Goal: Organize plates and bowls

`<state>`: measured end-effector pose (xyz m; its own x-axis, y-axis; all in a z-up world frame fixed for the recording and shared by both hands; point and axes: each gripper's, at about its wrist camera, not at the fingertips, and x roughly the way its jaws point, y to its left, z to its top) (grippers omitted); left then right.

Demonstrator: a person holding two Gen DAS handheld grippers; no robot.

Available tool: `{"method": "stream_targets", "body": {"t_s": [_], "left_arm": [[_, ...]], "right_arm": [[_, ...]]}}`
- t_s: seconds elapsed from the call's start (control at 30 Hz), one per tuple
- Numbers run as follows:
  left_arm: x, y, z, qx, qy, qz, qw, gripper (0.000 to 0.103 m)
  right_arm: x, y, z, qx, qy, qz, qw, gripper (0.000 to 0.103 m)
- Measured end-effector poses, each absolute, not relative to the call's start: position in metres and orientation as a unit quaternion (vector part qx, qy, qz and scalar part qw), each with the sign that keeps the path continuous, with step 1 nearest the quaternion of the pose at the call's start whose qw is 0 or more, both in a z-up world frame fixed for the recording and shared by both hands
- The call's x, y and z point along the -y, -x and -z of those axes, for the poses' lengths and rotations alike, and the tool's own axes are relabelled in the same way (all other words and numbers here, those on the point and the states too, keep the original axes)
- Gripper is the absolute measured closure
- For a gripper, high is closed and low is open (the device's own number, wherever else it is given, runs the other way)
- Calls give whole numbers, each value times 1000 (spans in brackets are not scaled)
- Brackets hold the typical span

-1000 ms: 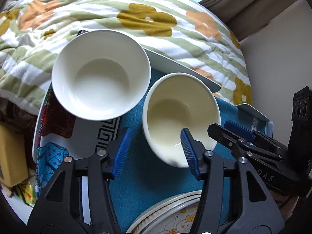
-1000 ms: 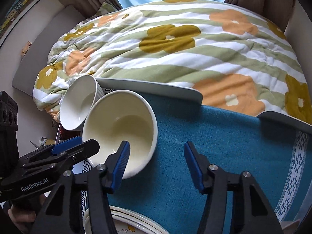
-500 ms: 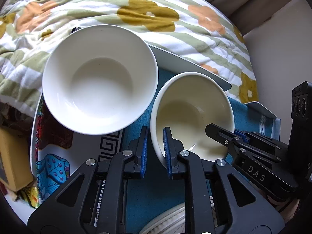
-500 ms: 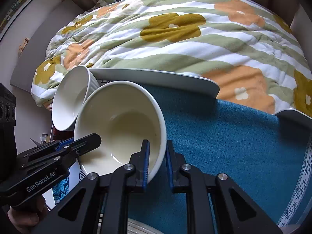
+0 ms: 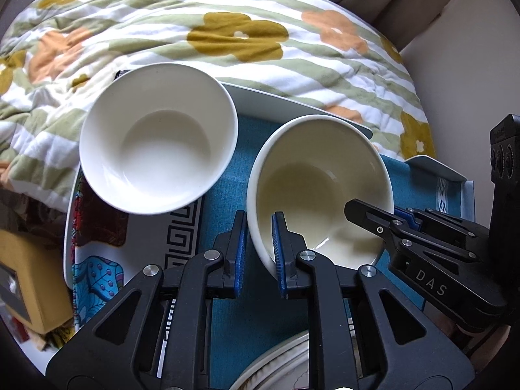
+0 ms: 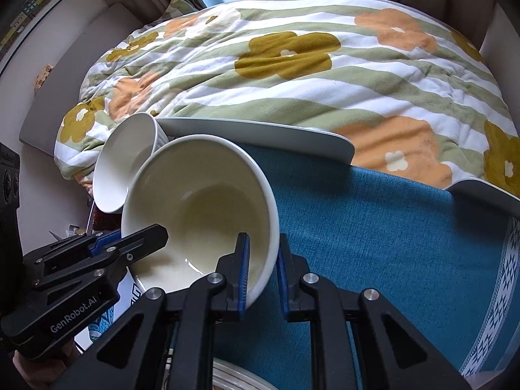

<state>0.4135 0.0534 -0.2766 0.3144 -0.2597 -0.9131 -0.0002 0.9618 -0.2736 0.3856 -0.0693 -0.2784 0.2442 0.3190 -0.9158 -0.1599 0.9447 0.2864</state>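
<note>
Now both grippers pinch the glossy cream ceramic bowl [image 5: 320, 175] by opposite rims, wall between each pair of blue fingers [image 5: 279, 253]: left gripper [image 5: 258, 253], right gripper [image 6: 262, 269]. Next, probably, a level lift toward the white bowl [image 5: 159, 143].

"DAS" marks right claw [image 5: 386, 224]; "GenRobot.AI" left claw [image 6: 130, 243].
</note>
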Motion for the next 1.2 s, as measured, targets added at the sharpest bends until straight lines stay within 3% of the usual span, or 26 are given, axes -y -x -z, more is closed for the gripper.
{"method": "stream_targets", "body": {"t_s": [0.37,0.67,1.2], "left_arm": [[-12,-376,219,-544,93,98,828,90],[73,-311,170,-513,69,116,848,90],[242,-222,179,-541,18,194,818,90]], "right_arm": [[110,-348,232,-560,-86,-158,809,89],[185,-284,188,-527,-100,-159,829,89],[333,-169,177,-528,-111,-87,838,89]]}}
